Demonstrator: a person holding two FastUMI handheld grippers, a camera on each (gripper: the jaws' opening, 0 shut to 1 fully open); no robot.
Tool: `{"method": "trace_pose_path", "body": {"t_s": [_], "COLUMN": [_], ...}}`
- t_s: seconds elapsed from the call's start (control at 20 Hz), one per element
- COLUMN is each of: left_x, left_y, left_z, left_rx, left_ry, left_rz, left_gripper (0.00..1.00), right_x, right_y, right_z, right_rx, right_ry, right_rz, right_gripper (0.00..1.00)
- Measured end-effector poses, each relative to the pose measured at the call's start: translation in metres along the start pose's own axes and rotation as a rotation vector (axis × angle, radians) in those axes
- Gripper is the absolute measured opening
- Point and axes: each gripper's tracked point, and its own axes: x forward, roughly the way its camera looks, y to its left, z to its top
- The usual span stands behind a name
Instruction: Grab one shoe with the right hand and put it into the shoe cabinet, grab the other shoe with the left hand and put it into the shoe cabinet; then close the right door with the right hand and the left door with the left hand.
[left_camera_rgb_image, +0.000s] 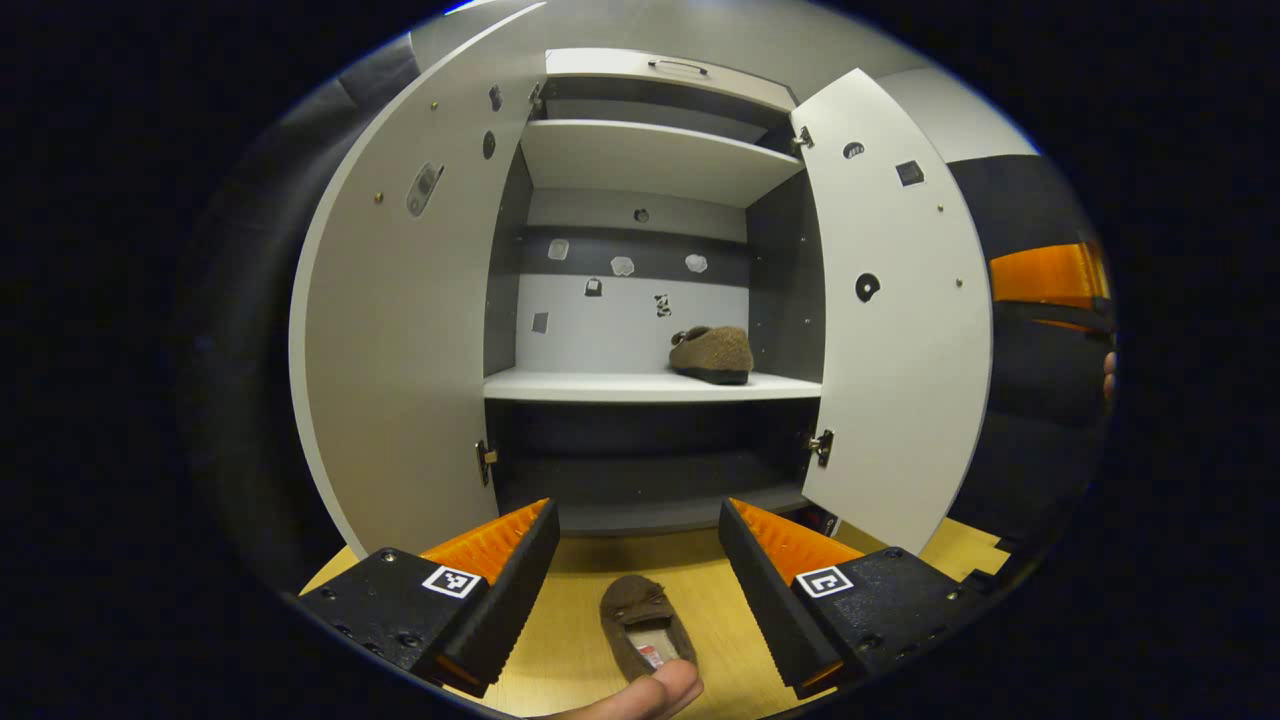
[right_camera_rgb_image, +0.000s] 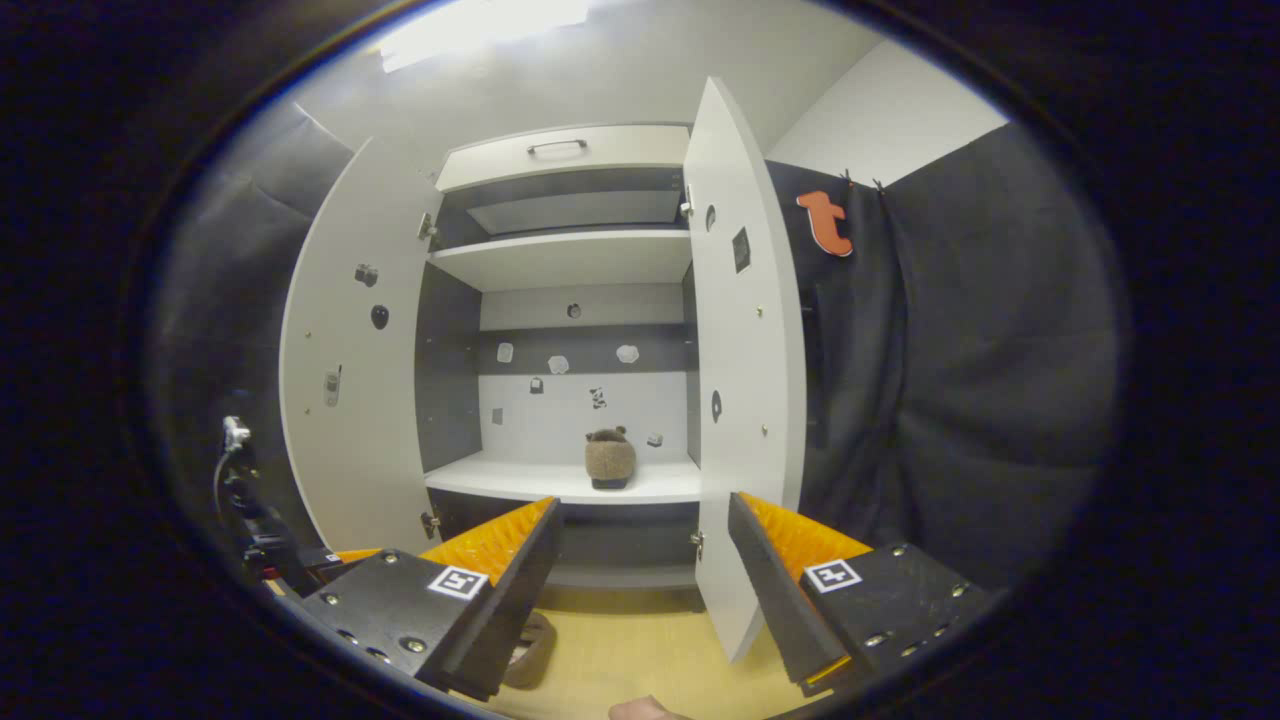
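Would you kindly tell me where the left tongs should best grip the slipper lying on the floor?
Probably across its sides at the open heel end, coming from above: the slipper lies flat, toe toward the cabinet, lengthwise between the open left tongs.

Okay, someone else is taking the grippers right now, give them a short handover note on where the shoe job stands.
Left gripper: open, empty, hanging over the brown fuzzy slipper on the wooden floor.
Right gripper: open, empty, pulled back facing the cabinet.
Done: the other brown fuzzy slipper sits on the white middle shelf of the white shoe cabinet.
Left: grab the floor slipper with the left gripper and shelve it, then shut the right door with the right and the left door with the left. Both doors stand open.
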Motion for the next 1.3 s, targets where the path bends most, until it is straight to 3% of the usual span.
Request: {"method": "trace_pose_path", "body": {"t_s": [0.15,0.2,0.5,0.6,0.85,0.9,0.95,1.05,1.15,1.2,1.3], "left_x": [0.012,0.017,0.041,0.046,0.050,0.049,0.051,0.056,0.059,0.059,0.059], "left_y": [0.016,0.020,0.014,0.015,0.020,0.020,0.017,0.009,0.012,0.011,0.013], "left_z": [-0.047,-0.059,-0.169,-0.194,-0.237,-0.239,-0.238,-0.241,-0.245,-0.245,-0.244], "left_rx": [-0.019,-0.032,-0.077,-0.074,-0.106,-0.115,-0.127,-0.134,-0.139,-0.139,-0.109], "left_ry": [0.104,0.121,0.377,0.442,0.561,0.570,0.574,0.576,0.577,0.575,0.582], "left_rz": [0.035,0.041,0.012,0.010,0.027,0.017,0.006,-0.031,-0.013,-0.014,-0.005], "left_gripper": [0.99,0.99,1.00,0.99,0.97,0.88,0.85,0.74,0.32,0.14,0.07], "right_x": [-0.019,-0.023,-0.039,-0.043,-0.052,-0.053,-0.054,-0.054,-0.053,-0.054,-0.053], "right_y": [0.000,0.002,0.027,0.029,0.023,0.021,0.019,0.015,0.011,0.010,0.009], "right_z": [-0.010,-0.015,-0.026,-0.023,-0.022,-0.021,-0.022,-0.021,-0.023,-0.024,-0.029], "right_rx": [-0.045,-0.054,-0.023,-0.011,-0.006,-0.005,0.001,0.017,0.030,0.037,0.045], "right_ry": [-0.032,-0.034,-0.041,-0.050,-0.066,-0.068,-0.070,-0.074,-0.071,-0.065,-0.056], "right_rz": [-0.032,-0.047,-0.020,-0.016,-0.028,-0.030,-0.034,-0.041,-0.042,-0.043,-0.035], "right_gripper": [1.00,0.95,0.99,0.96,0.99,0.99,0.96,0.99,0.96,1.00,0.99]}}
